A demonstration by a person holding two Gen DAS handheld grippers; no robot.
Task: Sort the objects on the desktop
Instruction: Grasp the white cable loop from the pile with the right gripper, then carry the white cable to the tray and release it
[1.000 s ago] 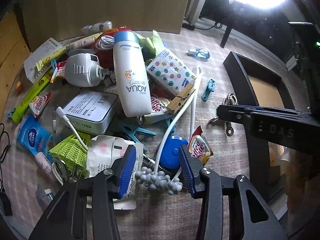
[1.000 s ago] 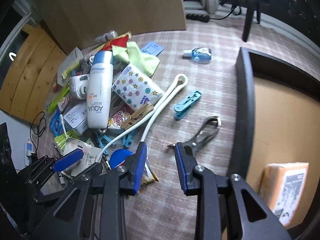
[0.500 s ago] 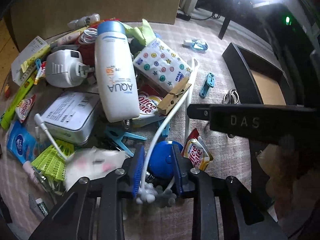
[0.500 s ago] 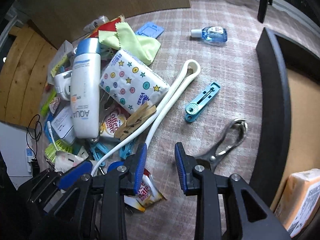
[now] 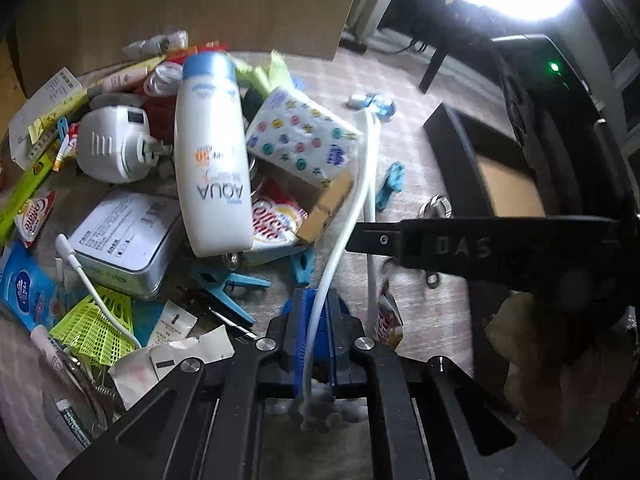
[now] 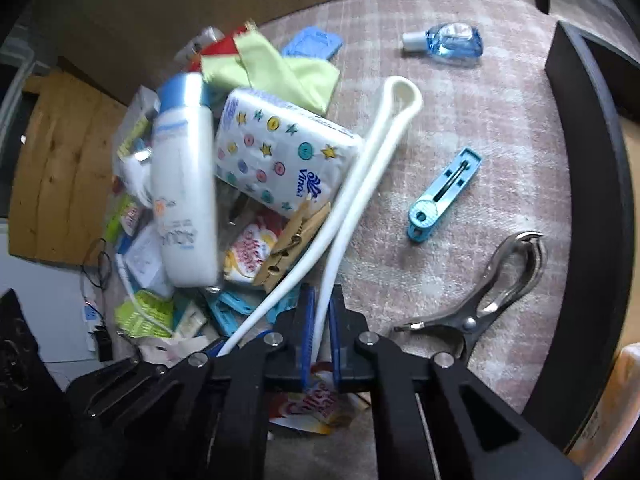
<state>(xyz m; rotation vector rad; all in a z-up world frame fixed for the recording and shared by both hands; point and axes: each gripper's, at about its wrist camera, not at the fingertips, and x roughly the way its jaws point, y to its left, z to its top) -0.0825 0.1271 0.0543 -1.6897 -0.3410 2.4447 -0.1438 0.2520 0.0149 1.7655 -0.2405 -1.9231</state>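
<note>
Long white rubbery looped strap (image 6: 352, 184), smooth and folded double, lies across the middle of the checked woven tablecloth (image 6: 480, 128), at the right edge of the clutter pile. Left gripper (image 5: 316, 336): blue ribbed pads closing, pinched narrow on one strand of the strap. Right gripper (image 6: 320, 332): clamped narrow on the other strand. Glossy white AQUA bottle (image 5: 212, 152), soft patterned tissue pack (image 6: 276, 152), shiny metal punch pliers (image 6: 492, 300) near the black tray's (image 6: 592, 184) edge.

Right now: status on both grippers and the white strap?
Left gripper closing on white strap. Right gripper shut on its other leg. Strap crosses clothespin; blue clips underneath may snag.
</note>
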